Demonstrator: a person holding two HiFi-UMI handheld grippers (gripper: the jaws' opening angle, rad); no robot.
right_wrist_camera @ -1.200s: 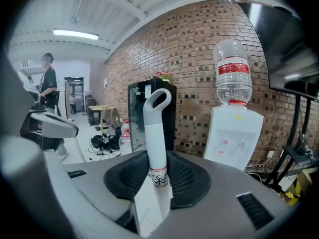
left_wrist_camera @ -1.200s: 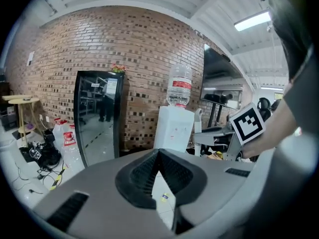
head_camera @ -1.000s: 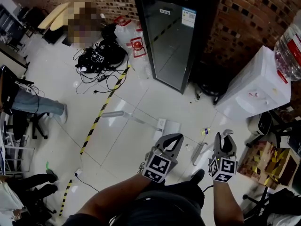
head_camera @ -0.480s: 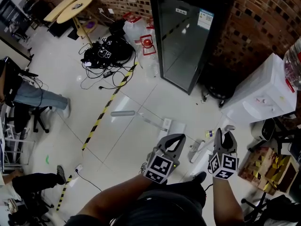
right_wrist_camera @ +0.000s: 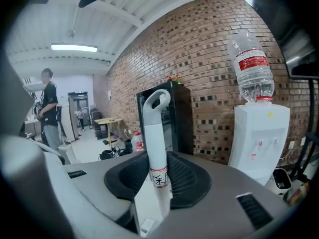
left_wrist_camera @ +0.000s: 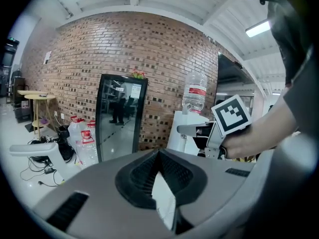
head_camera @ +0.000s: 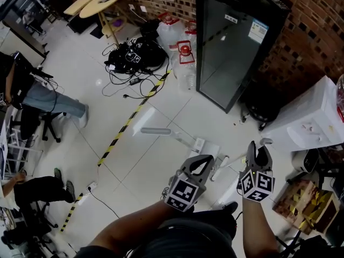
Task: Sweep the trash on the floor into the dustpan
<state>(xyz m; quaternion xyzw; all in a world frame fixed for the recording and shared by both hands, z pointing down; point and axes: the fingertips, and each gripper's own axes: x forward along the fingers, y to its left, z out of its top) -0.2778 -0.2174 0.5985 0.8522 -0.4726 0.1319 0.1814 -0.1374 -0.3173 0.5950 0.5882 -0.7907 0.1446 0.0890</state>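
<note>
Step in hand: getting hold of the tools, sweeping not yet begun. Right claw [head_camera: 257, 148] is clamped on an upright white loop-topped handle [right_wrist_camera: 156, 148], likely the broom's. Left claw [head_camera: 206, 158] is pinched nearly closed with nothing gripped; the white sliver in its gap reads as floor [head_camera: 150, 168]. What looks like a long-handled dustpan [head_camera: 207, 147] sits just beyond the left claw's tips. Trash is too small to pick out. Next move: open the left claw and take the dustpan's handle.

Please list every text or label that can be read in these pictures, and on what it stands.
Label on the white handle in the right gripper: dark characters, too blurred to read.
Red label on the water bottle: unreadable.
Stickers on the black fridge: too small.
Nothing can be quoted.
</note>
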